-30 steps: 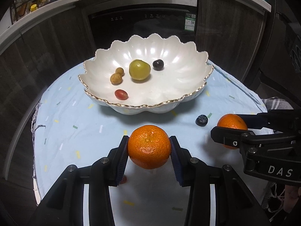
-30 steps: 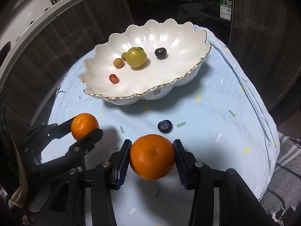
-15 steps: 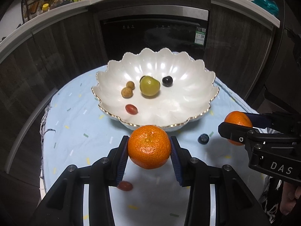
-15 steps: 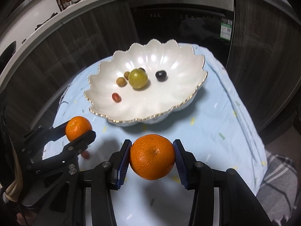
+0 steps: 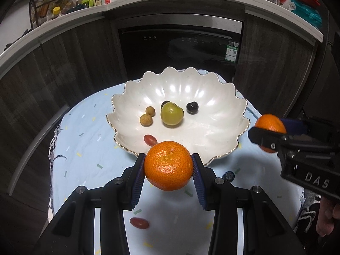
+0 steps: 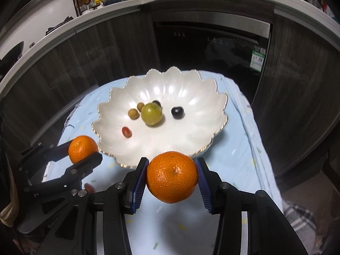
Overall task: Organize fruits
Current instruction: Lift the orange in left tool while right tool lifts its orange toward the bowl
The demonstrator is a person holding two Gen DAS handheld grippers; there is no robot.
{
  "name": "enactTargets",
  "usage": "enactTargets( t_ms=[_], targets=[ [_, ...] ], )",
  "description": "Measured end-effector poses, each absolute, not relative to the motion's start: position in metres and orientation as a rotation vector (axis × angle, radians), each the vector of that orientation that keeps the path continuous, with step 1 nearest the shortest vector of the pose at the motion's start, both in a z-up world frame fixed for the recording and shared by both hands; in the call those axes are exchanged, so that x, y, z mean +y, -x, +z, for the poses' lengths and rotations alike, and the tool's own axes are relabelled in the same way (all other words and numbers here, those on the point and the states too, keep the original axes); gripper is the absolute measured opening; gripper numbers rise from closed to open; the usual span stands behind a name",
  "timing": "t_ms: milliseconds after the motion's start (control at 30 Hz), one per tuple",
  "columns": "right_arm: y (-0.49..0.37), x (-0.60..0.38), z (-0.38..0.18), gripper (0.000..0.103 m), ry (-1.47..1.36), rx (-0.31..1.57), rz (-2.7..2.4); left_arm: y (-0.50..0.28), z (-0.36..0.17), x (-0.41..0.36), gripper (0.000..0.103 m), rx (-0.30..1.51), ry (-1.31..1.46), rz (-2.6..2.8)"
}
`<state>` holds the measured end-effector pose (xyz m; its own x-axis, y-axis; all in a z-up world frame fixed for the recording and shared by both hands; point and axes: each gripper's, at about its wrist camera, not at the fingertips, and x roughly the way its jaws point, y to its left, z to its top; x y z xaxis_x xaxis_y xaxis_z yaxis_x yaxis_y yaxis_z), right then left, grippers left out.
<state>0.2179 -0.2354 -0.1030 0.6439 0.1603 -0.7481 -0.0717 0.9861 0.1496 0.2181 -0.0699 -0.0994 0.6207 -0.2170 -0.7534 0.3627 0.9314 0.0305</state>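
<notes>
Above the blue tablecloth (image 5: 80, 140) we hold two oranges clear of the surface: our left gripper (image 5: 169, 166) is clenched on the left orange (image 5: 169, 165), and our right gripper (image 6: 172, 177) is clenched on the right orange (image 6: 172, 176). Compared with a second ago, both have risen and drawn back, so the scalloped white bowl (image 5: 214, 148) now sits lower and farther ahead of the fingers, and more of the cabinets and the dishwasher (image 5: 180, 48) shows behind it. We read this as the lift being finished and the carry toward the bowl coming next; neither orange is over the rim yet, both hanging just short of its near edge. Inside the bowl lie a green fruit (image 5: 171, 114), two small brown fruits (image 5: 146, 120), a dark berry (image 5: 192, 107) and a red cherry tomato (image 5: 150, 139), clustered left of centre, so the right half looks the freer place to set down. On the cloth a blueberry (image 5: 228, 176) and a second cherry tomato (image 5: 139, 223) remain unsorted. Our two grippers hang near each other, and we judge they could crowd one another at the rim.
</notes>
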Motion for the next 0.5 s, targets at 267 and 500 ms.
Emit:
enactTargets(
  t_ms=[267, 500],
  targets=[
    [-0.238, -0.239, -0.091, 0.046, -0.065, 0.823, 0.141, -0.232, -0.097, -0.074, 0.042, 0.845, -0.161, -0.314],
    [-0.254, -0.240, -0.089, 0.046, -0.042, 0.817, 0.149, -0.247, -0.095, -0.075, 0.042, 0.846, -0.141, -0.299]
  ],
)
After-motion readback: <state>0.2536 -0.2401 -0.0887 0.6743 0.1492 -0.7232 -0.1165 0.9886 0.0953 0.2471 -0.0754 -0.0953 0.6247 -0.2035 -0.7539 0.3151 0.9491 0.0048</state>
